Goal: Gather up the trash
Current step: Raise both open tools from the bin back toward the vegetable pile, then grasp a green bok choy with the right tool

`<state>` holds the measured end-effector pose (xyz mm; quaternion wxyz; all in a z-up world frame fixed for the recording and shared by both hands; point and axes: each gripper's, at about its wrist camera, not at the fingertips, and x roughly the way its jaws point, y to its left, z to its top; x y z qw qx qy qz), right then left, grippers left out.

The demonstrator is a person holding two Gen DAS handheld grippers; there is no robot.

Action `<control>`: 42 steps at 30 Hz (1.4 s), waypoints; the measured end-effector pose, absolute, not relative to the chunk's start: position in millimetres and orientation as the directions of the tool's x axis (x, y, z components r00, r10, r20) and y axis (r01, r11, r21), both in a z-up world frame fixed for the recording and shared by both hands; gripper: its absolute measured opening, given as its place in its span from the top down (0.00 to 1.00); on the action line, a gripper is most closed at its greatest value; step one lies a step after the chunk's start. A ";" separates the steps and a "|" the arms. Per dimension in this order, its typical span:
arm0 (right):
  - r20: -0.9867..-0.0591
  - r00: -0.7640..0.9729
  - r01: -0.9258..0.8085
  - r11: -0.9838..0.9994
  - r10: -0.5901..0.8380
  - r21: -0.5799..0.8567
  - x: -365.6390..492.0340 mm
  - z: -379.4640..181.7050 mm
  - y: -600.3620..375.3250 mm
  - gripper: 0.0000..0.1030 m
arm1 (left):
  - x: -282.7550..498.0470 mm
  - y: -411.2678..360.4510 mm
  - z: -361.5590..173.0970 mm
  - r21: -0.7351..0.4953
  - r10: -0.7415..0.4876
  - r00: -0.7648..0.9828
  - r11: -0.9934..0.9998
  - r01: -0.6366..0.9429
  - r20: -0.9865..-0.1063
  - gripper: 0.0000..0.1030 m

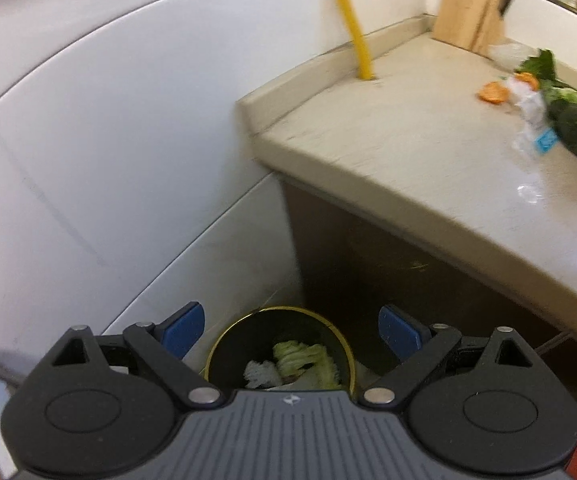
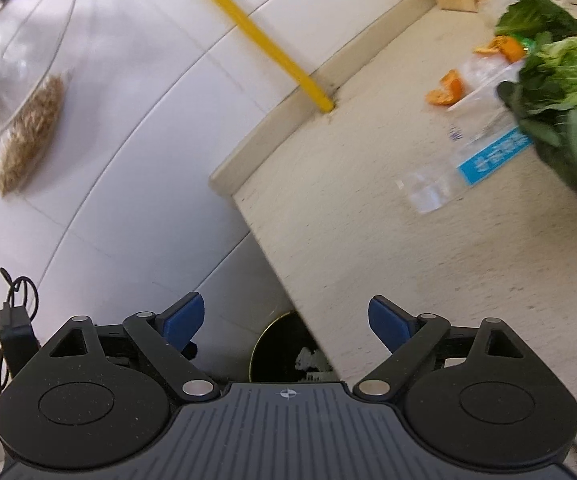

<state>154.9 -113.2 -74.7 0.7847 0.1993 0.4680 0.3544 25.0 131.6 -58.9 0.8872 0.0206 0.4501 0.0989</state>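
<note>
Two grippers are in view, one per wrist camera, and both have their blue-padded fingers spread wide with nothing between them. The left gripper (image 1: 291,330) hangs directly over a round black trash bin (image 1: 224,354) with a gold rim, which stands on the floor in the corner between the white tiled wall (image 1: 108,140) and the side of the cabinet. Inside the bin lie a pale green leaf scrap (image 1: 304,360) and a crumpled white tissue (image 1: 260,374) at about 8 o'clock from the leaf.

In the left wrist view, the beige tabletop (image 1: 388,140) fills the 2 o'clock region. On it, toward 2 o'clock, sit orange peel (image 1: 492,92), a crumpled clear plastic wrapper with a blue label (image 1: 536,136), and dark leafy greens (image 1: 572,116) touching the wrapper. A wooden knife block (image 1: 472,12) stands at the back of the tabletop near 1 o'clock, and a yellow pipe (image 1: 352,20) comes down to the tabletop's back edge at 12 o'clock.

The right gripper (image 2: 286,322) hovers over the tabletop's (image 2: 368,220) near corner. The bin (image 2: 276,348) shows partly below it at 6 o'clock, half hidden by the tabletop edge. At 2 o'clock lie orange peel (image 2: 446,90), the clear wrapper with its blue label (image 2: 488,152), and leafy greens (image 2: 560,92) lying partly on the wrapper. The yellow pipe (image 2: 256,34) runs at 12 o'clock, and a clear bag of brown grains (image 2: 28,136) hangs by the wall at 10 o'clock.
</note>
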 end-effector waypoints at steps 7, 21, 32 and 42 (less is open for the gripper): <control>-0.579 0.371 -0.325 0.685 0.726 0.652 165.8 -73.8 -150.6 0.09 | 48.8 98.5 -51.3 0.140 0.146 0.607 0.988 -0.057 -0.781 0.10; -0.570 0.496 -0.218 0.729 0.655 0.649 183.1 -76.8 -223.5 0.07 | 98.2 33.5 -28.9 0.140 0.041 0.641 0.985 0.104 -0.766 0.10; -0.580 0.550 -0.170 0.761 0.600 0.626 188.7 -79.6 -272.7 0.06 | 128.4 -17.4 -25.6 0.125 -0.013 0.629 0.977 0.174 -0.777 0.10; -0.577 0.565 -0.164 0.766 0.590 0.622 203.7 -82.4 -301.8 0.06 | 156.2 -52.8 -19.1 0.113 -0.034 0.640 0.976 0.188 -0.768 0.10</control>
